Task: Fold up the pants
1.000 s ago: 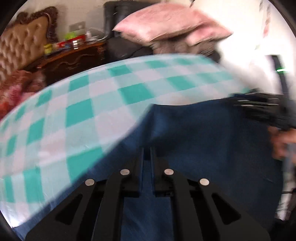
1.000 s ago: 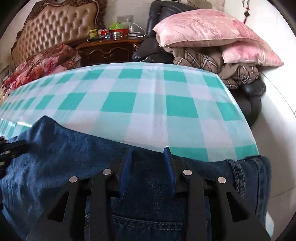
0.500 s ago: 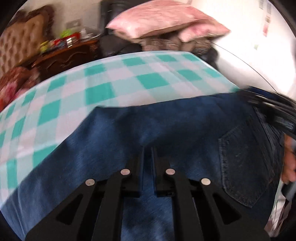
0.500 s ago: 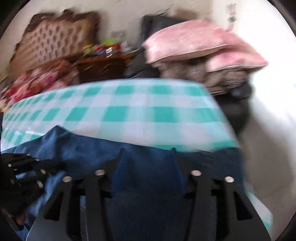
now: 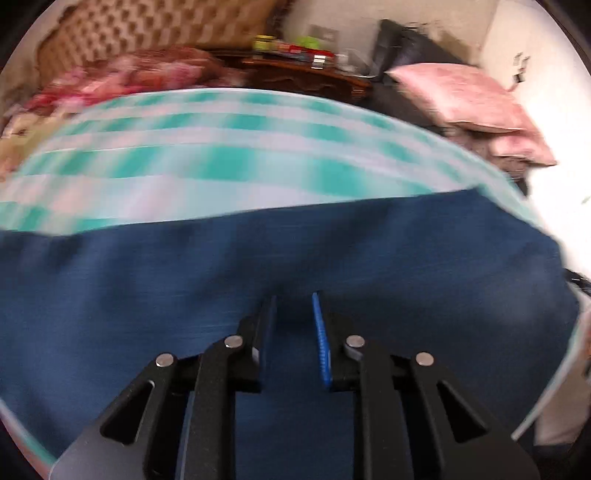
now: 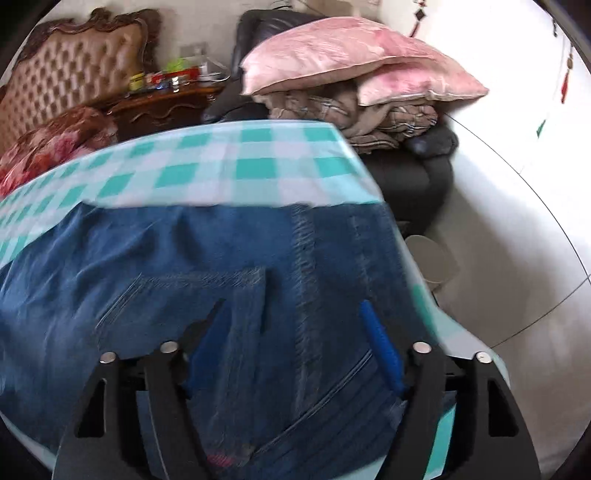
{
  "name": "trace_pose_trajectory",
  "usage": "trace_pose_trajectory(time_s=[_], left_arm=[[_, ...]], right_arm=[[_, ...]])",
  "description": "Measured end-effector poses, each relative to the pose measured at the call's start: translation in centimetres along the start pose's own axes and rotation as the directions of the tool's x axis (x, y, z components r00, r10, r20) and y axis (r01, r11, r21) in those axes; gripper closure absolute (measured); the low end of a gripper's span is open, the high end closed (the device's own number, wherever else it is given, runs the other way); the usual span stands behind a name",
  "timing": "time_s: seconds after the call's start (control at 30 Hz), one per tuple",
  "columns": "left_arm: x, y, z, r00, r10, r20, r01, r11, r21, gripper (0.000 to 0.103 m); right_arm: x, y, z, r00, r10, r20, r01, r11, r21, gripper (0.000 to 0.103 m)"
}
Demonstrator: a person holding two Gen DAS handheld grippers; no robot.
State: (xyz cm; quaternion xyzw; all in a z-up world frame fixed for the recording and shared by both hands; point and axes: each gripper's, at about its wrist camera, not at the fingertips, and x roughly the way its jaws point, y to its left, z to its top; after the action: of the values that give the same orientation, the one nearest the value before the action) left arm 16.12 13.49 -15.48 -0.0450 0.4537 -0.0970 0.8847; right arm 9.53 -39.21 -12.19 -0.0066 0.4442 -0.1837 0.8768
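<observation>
- While the blue jeans (image 5: 295, 266) lie spread flat over the near half of the green-and-white checked tablecloth (image 5: 207, 166), the left gripper (image 5: 293, 314) hangs over the denim at 6 o'clock of its own view, jaws a narrow gap apart and just been opening, with nothing pinched between them.
- At 10 o'clock of that view sits a tufted headboard (image 5: 147, 33) with a red floral blanket (image 5: 122, 81) below it; the picture is smeared with blur.
- At 12 o'clock stands a dark wooden side table (image 5: 306, 74); what is on top is too blurred to name.
- At 2 o'clock, a pink pillow (image 5: 461, 96) on a dark seat.
- Over to the right wrist view: the jeans (image 6: 166, 258) fill the lower left, a back pocket (image 6: 192, 306) and its stitching plain to see, the seat seam running down just right of it.
- Right gripper (image 6: 293, 306) at 6 o'clock, jaws spread wide and just been opening, straddling the pocket area with the blue pads clear of the cloth.
- The right edge of the jeans lies at the table's right edge, at 3 o'clock from the gripper.
- At 1 o'clock, two pink pillows (image 6: 351, 55) stacked on folded plaid bedding (image 6: 369, 114).
- White floor (image 6: 517, 221) at 3 o'clock.
</observation>
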Motion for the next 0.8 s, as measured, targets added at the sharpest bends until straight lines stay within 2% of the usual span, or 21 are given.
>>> trace_pose_trajectory(time_s=[0.03, 0.07, 0.1, 0.13, 0.17, 0.2, 0.23, 0.27, 0.3, 0.33, 0.37, 0.4, 0.47, 0.53, 0.57, 0.6, 0.67, 0.7, 0.73, 0.77, 0.8], left_arm=[[-0.7, 3.6, -0.2, 1.000, 0.006, -0.002, -0.006, 1.000, -0.030, 0.083], [-1.1, 5.5, -0.2, 1.000, 0.004, 0.001, -0.004, 0.999, -0.050, 0.083], [-1.7, 8.0, -0.1, 0.997, 0.076, -0.006, -0.076, 0.994, -0.075, 0.078], [-2.6, 11.8, 0.0, 0.983, 0.184, 0.000, -0.183, 0.977, -0.111, 0.072], [-3.2, 14.1, -0.2, 0.977, 0.214, 0.004, -0.211, 0.966, -0.146, 0.064], [-3.9, 17.1, -0.4, 0.970, 0.241, 0.003, -0.236, 0.951, -0.202, 0.063], [-4.7, 20.9, -0.7, 0.952, 0.305, -0.020, -0.299, 0.915, -0.270, 0.064], [-5.4, 23.0, -1.0, 0.938, 0.347, -0.023, -0.336, 0.890, -0.307, 0.070], [-6.9, 25.6, -1.2, 0.920, 0.391, -0.007, -0.368, 0.859, -0.356, 0.070], [-8.0, 26.8, -1.2, 0.903, 0.429, 0.005, -0.395, 0.838, -0.376, 0.070], [-8.8, 27.2, -1.1, 0.897, 0.441, 0.026, -0.400, 0.837, -0.374, 0.071], [-9.4, 27.2, -0.9, 0.903, 0.427, 0.048, -0.383, 0.851, -0.360, 0.071], [-9.1, 25.9, -0.3, 0.936, 0.340, 0.093, -0.301, 0.909, -0.288, 0.071], [-7.1, 23.9, 0.4, 0.973, 0.213, 0.087, -0.195, 0.964, -0.180, 0.070], [-6.0, 23.4, 0.8, 0.977, 0.202, 0.071, -0.191, 0.972, -0.138, 0.067], [-5.3, 23.3, 1.1, 0.972, 0.230, 0.057, -0.222, 0.968, -0.122, 0.067], [-4.5, 25.4, 2.1, 0.945, 0.328, 0.017, -0.321, 0.934, -0.155, 0.091], [-4.7, 25.9, 2.4, 0.929, 0.370, 0.012, -0.362, 0.916, -0.173, 0.091], [-5.7, 26.5, 2.7, 0.893, 0.449, 0.018, -0.436, 0.876, -0.206, 0.081], [-7.2, 27.0, 2.6, 0.877, 0.478, 0.046, -0.454, 0.856, -0.247, 0.061], [-9.1, 27.8, 2.2, 0.890, 0.448, 0.089, -0.404, 0.863, -0.304, 0.055]], right_arm=[[0.2, 0.4, -0.4, 1.000, -0.023, -0.021, 0.022, 1.000, -0.014, 0.030], [0.5, 0.5, -0.8, 0.998, -0.039, -0.042, 0.039, 0.999, -0.017, 0.030], [0.7, 0.4, -1.2, 0.997, -0.059, -0.055, 0.059, 0.998, -0.017, 0.030], [0.7, 0.3, -1.5, 0.996, -0.076, -0.051, 0.075, 0.997, -0.015, 0.027], [0.8, 0.0, -1.8, 0.995, -0.088, -0.051, 0.088, 0.996, -0.008, 0.023], [0.8, -0.2, -2.0, 0.995, -0.088, -0.057, 0.088, 0.996, 0.000, 0.023], [0.8, -0.6, -2.0, 0.995, -0.078, -0.062, 0.079, 0.997, 0.021, 0.023], [0.7, -0.9, -2.0, 0.994, -0.081, -0.071, 0.084, 0.996, 0.031, 0.022], [0.7, -0.9, -2.0, 0.993, -0.091, -0.075, 0.093, 0.995, 0.031, 0.021], [0.5, -0.9, -2.0, 0.990, -0.118, -0.077, 0.120, 0.992, 0.025, 0.021], [0.1, -1.0, -2.0, 0.982, -0.170, -0.080, 0.172, 0.985, 0.021, 0.021], [-0.3, -1.1, -2.0, 0.981, -0.177, -0.075, 0.180, 0.983, 0.031, 0.021], [-1.0, -1.3, -1.8, 0.991, -0.127, -0.053, 0.130, 0.989, 0.072, 0.021], [-1.2, -0.8, -1.7, 0.993, -0.102, -0.053, 0.105, 0.992, 0.074, 0.021], [-0.9, -0.4, -1.7, 0.991, -0.113, -0.065, 0.117, 0.992, 0.055, 0.021], [-0.5, 0.0, -1.7, 0.986, -0.146, -0.079, 0.149, 0.988, 0.027, 0.021], [0.2, 0.0, -2.0, 0.977, -0.188, -0.103, 0.189, 0.982, 0.003, 0.022], [0.1, -0.3, -2.1, 0.976, -0.191, -0.102, 0.194, 0.981, 0.016, 0.022], [0.0, -0.6, -2.1, 0.972, -0.210, -0.105, 0.213, 0.977, 0.024, 0.022], [-0.2, -0.8, -2.2, 0.968, -0.230, -0.102, 0.234, 0.972, 0.026, 0.022], [-0.5, -1.0, -2.3, 0.961, -0.259, -0.095, 0.263, 0.964, 0.031, 0.022]])
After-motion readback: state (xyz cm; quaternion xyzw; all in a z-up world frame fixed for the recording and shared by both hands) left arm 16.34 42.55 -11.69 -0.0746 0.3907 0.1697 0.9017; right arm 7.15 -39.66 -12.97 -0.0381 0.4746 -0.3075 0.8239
